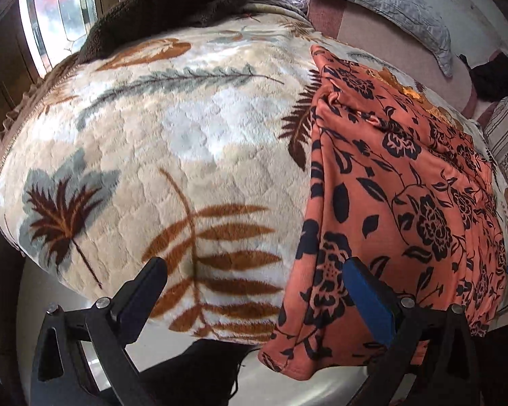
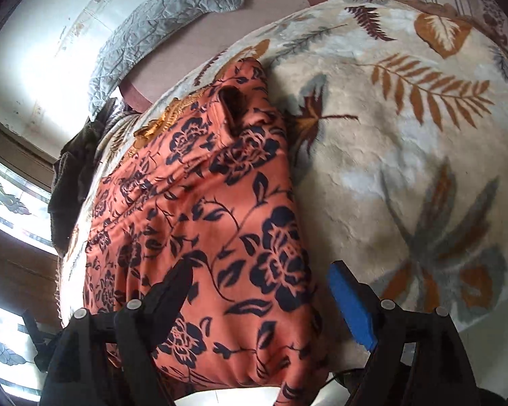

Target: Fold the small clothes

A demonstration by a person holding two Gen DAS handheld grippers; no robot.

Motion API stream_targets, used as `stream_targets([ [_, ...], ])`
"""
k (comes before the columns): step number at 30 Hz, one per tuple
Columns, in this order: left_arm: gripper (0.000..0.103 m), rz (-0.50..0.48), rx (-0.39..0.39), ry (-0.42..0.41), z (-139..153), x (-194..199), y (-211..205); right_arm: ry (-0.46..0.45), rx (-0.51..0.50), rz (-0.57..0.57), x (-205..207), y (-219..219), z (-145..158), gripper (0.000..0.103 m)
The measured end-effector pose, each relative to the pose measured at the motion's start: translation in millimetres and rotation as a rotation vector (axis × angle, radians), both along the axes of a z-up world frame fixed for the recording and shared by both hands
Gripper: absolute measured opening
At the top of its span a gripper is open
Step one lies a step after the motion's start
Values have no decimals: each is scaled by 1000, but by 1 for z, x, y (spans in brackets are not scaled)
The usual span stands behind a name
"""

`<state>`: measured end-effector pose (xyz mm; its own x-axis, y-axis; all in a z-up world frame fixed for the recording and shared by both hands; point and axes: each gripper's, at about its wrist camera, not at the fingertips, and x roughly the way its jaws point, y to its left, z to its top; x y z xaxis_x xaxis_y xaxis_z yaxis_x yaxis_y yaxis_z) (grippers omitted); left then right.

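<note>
Your left gripper (image 1: 254, 287) sits at the bottom of the left wrist view, jaws spread wide with nothing between them: one black finger (image 1: 142, 291) over the plush cream blanket with brown and grey leaf print (image 1: 172, 142), the blue-padded finger (image 1: 369, 294) over the garment's edge. Your right gripper (image 2: 260, 291) at the bottom of its own view is likewise released, jaws apart above the cloth without pinching it. The orange garment with black flower print (image 2: 199, 203) lies flat on the blanket, filling the right side of the left view and the left-centre of the right view, its hem hanging past the bed's near edge. Farther out, a dark brown fleece (image 1: 186, 0) lies at upper left, a grey quilted pillow (image 1: 382, 3) at upper right.
</note>
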<state>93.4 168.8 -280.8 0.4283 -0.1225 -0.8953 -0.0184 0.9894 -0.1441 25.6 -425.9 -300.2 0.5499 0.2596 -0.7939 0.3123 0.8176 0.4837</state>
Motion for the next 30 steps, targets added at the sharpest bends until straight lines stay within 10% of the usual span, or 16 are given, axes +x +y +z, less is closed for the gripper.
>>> stream_targets([
  [5, 101, -56, -14, 52, -11, -18, -16, 43, -32, 34, -25, 14, -5, 85],
  [11, 63, -116, 3, 65, -19, -25, -32, 141, -33, 28, -41, 20, -25, 85],
  [17, 69, -140, -45, 64, -17, -15, -40, 217, -95, 43, -41, 38, -44, 82],
  [21, 68, -169, -11, 55, -17, -16, -50, 216, -150, 78, -48, 50, -38, 32],
  [23, 32, -175, -18, 43, -16, -15, -51, 191, -158, 118, -53, 55, -27, 11],
  [25, 8, -194, -104, 43, -12, -15, -49, 146, -119, 148, -57, 59, -12, 10],
  [30, 7, -202, -284, 5, 10, -4, -35, -19, 3, 184, -54, 51, 39, 10],
])
